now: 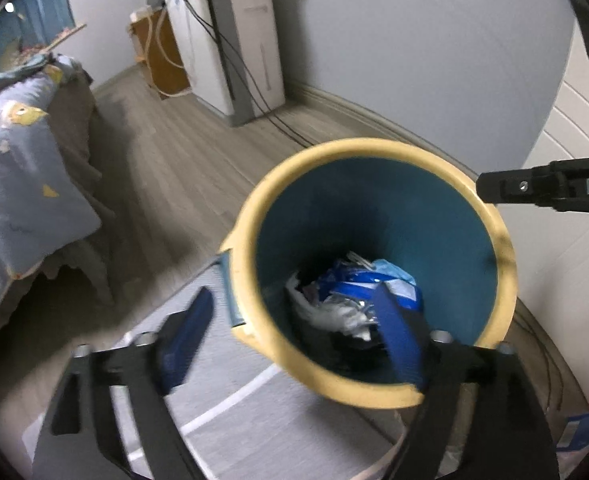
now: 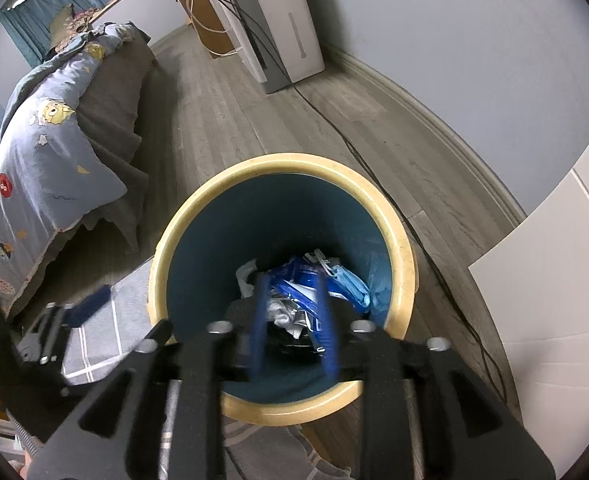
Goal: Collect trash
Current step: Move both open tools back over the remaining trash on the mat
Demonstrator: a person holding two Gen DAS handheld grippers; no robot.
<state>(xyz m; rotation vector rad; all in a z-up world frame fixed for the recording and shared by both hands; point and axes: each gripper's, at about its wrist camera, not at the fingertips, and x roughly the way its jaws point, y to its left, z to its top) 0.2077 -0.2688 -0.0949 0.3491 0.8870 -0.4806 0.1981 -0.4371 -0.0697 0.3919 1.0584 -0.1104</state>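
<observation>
Trash (image 1: 354, 296) lies at the bottom of a round bin (image 1: 506, 248), teal inside with a pale yellow rim, standing on grey wood-plank floor (image 1: 198, 148) beside a grey rug with white lines (image 1: 222, 396). Heap: blue-and-white wrappers, crumpled silver foil, a light blue face mask (image 2: 352, 284), white plastic.

Left gripper (image 1: 294, 344): blue fingers spread wide, straddling the near rim — one finger outside the bin wall, the other inside above the heap. Nothing held between them. Picture blurred.

Right gripper (image 2: 294, 320): over the bin mouth, fingers pointing down toward the heap, a narrow gap between them. Nothing seen pinched, though the tips overlap the trash in view, so contact cannot be told. Its black body (image 1: 546, 190) juts in above the far rim in the left wrist view.

Around: bed with blue cartoon-print duvet (image 2: 50, 148) to the left, white appliance (image 2: 278, 16) against the wall, black cable (image 2: 374, 168) running along the floor past the bin.
</observation>
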